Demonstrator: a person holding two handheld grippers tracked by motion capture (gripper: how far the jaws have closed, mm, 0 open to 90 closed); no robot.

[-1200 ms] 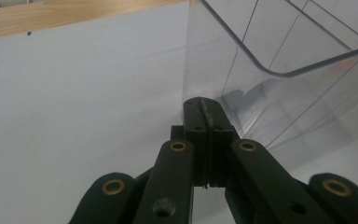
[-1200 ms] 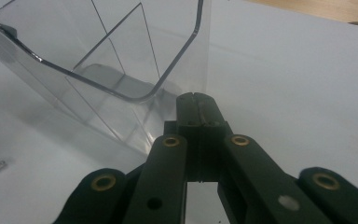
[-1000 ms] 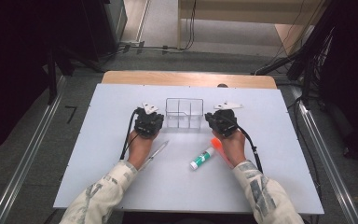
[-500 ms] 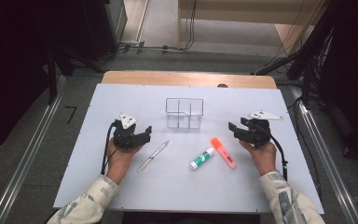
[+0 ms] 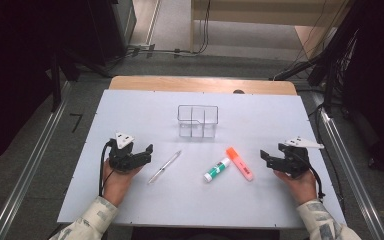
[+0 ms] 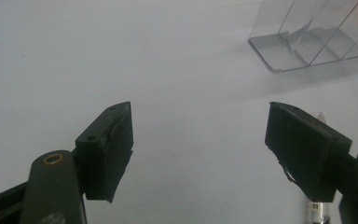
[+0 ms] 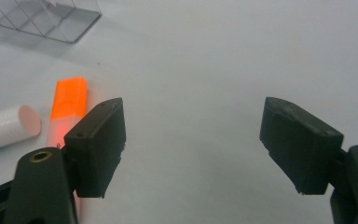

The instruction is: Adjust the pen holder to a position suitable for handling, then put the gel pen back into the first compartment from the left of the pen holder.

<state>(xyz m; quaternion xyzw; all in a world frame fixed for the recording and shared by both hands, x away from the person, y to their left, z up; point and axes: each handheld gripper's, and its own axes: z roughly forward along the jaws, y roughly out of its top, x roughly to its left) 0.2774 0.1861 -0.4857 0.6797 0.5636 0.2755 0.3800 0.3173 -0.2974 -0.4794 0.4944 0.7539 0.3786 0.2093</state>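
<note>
- Clear plastic organiser (image 5: 197, 120): one, divided into compartments, standing ahead of both grippers and roughly midway between them; in the left gripper view (image 6: 307, 37) it sits up and to the right of the jaws, cut off by the top edge.
- Pen (image 5: 164, 167): one, slim and pale, lying just to the right of the left gripper's jaw tips, apart from them.
- Glue stick (image 5: 216, 169): one, white with a green band, lying between the two grippers, nearer the right one; its cap end shows at the left edge of the right gripper view (image 7: 9, 125), the rest cut off.
- Orange highlighter (image 5: 239, 163): one, just left of the right gripper's jaws, not touching; in the right gripper view (image 7: 70, 100) its lower part is hidden behind the left jaw.
- Left gripper (image 5: 141, 153): one, jaws spread wide, holding nothing, bare table between them (image 6: 198, 140).
- Right gripper (image 5: 268, 158): one, jaws spread wide, holding nothing (image 7: 193, 140).
- White table (image 5: 130, 110): one.
- A small object at the lower right of the left gripper view, behind the right jaw, is too hidden to identify.
</note>
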